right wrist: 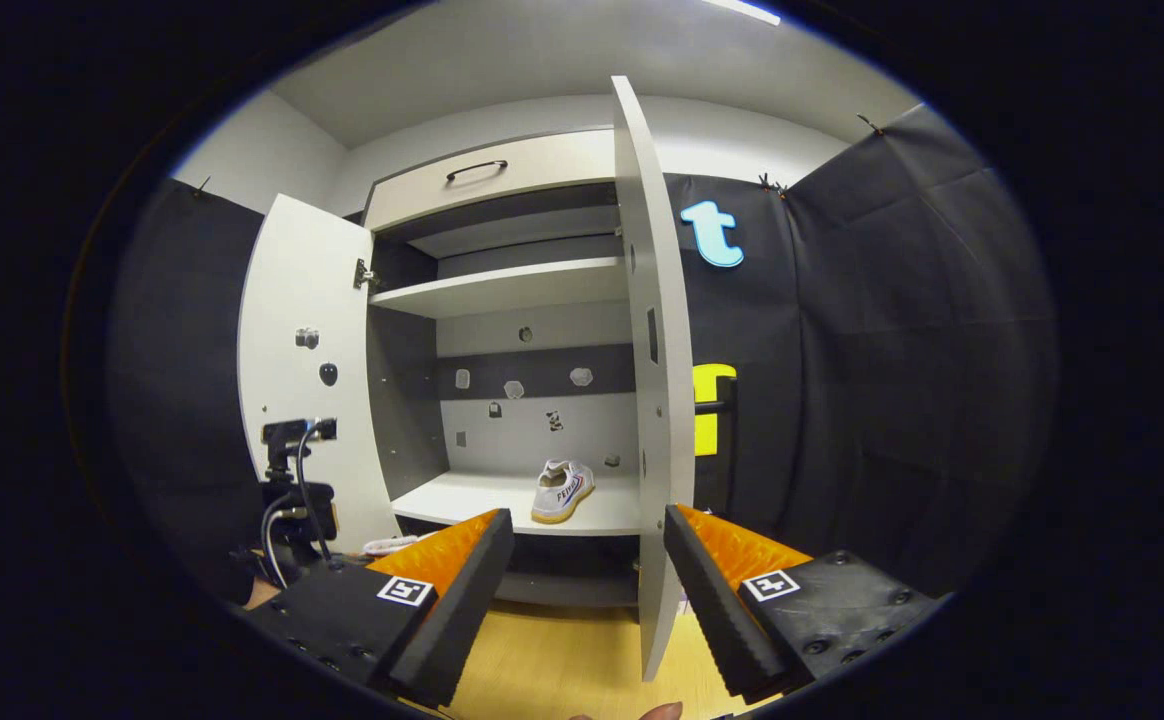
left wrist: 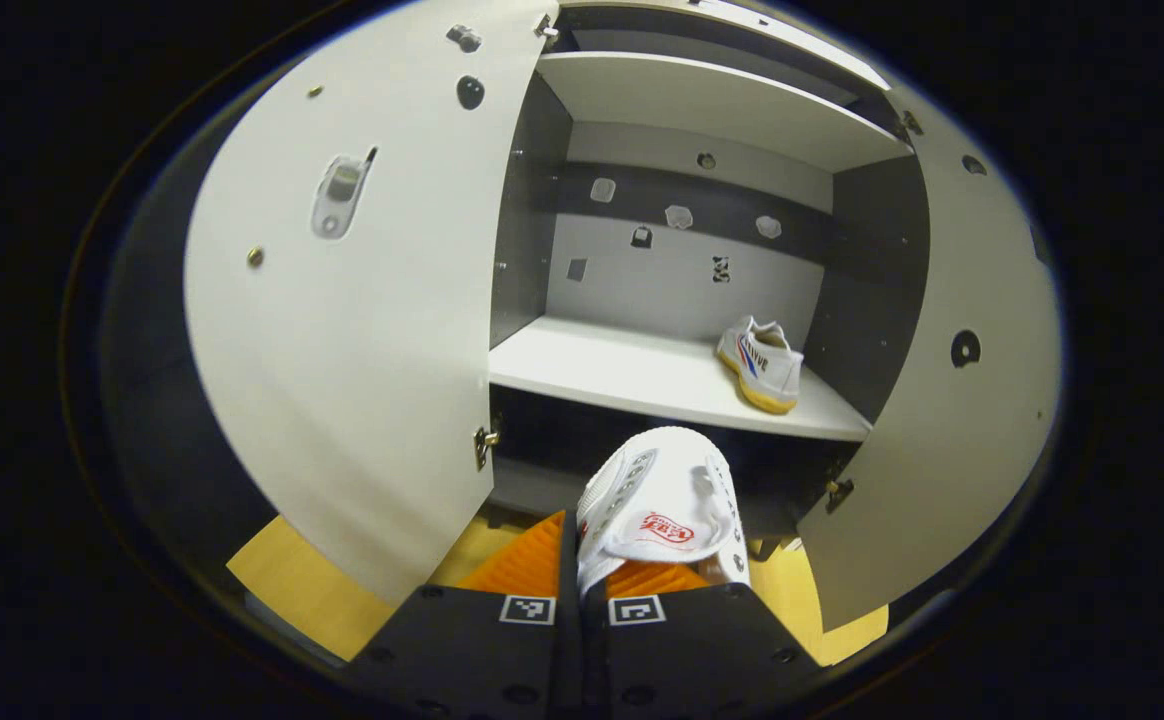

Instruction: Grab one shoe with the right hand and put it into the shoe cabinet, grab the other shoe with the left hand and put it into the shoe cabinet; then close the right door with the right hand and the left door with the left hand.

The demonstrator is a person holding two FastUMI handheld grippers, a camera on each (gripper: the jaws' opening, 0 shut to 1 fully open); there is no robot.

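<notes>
White shoe [left wrist: 662, 505], red logo unreadable, pinched in left gripper [left wrist: 582, 560].

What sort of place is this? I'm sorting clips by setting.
Likely a staged recording booth, not a home: an open shoe cabinet stands against black cloth walls on a wooden floor, one shoe shelved.

- The left gripper [left wrist: 582, 585] has two blocky dark bodies side by side, each with a small square black-and-white marker tag and round screw heads.
- The right gripper [right wrist: 587, 610] has wedge-shaped fingers [right wrist: 462, 590] with ribbed inner faces, a square tag on each body, and screws.
</notes>
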